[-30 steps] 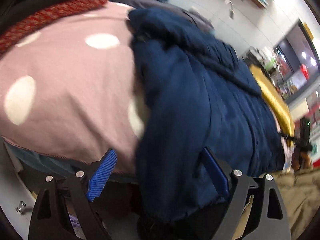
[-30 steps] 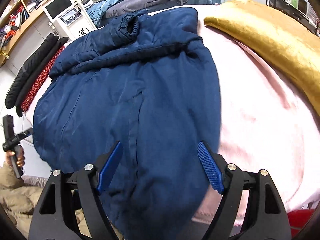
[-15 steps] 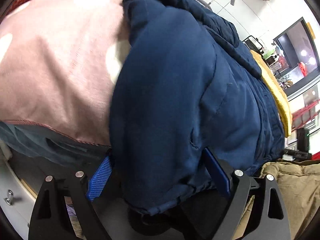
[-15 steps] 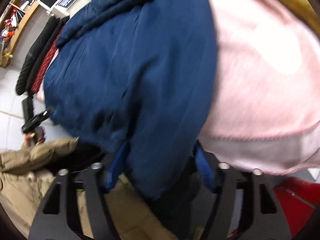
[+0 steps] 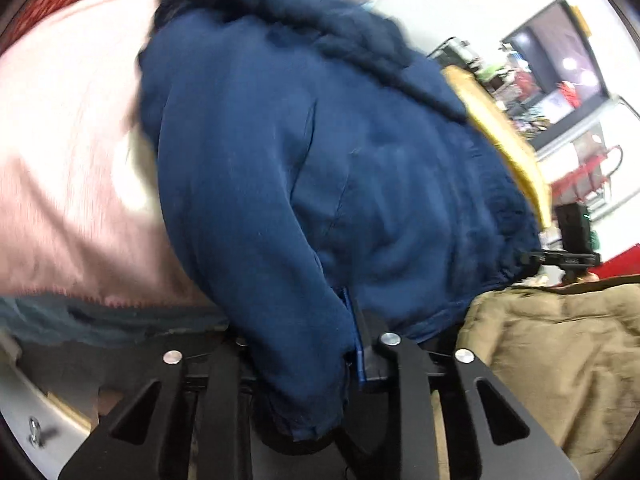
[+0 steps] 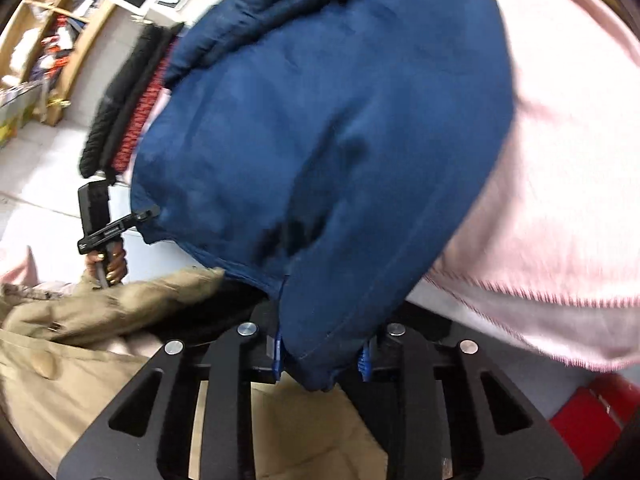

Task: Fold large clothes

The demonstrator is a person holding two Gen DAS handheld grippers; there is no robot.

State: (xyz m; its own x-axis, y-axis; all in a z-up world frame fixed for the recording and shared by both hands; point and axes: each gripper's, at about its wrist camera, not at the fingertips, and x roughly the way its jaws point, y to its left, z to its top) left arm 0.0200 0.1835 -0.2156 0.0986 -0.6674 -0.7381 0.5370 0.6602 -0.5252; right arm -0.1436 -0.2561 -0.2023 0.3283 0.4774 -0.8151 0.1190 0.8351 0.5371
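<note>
The navy jacket (image 6: 328, 128) lay spread over a pink blanket (image 6: 560, 168) on the bed, its near hem hanging off the edge at six o'clock in both wrist views. The left tool (image 5: 304, 344) was closing, a thick fold of the hem bunched between its jaws; one blue pad (image 5: 356, 344) showed pressed against the cloth, the other hidden behind it. The right tool (image 6: 322, 354) was closing too, both blue pads against a narrow tongue of the hem. In the left view, a yellow cushion (image 5: 500, 132) lay beyond the jacket at two o'clock. A tan garment (image 5: 560, 360) sat at four o'clock. In the right view, a hand (image 6: 108, 264) showed at nine o'clock, gripping the other tool's handle.
</note>
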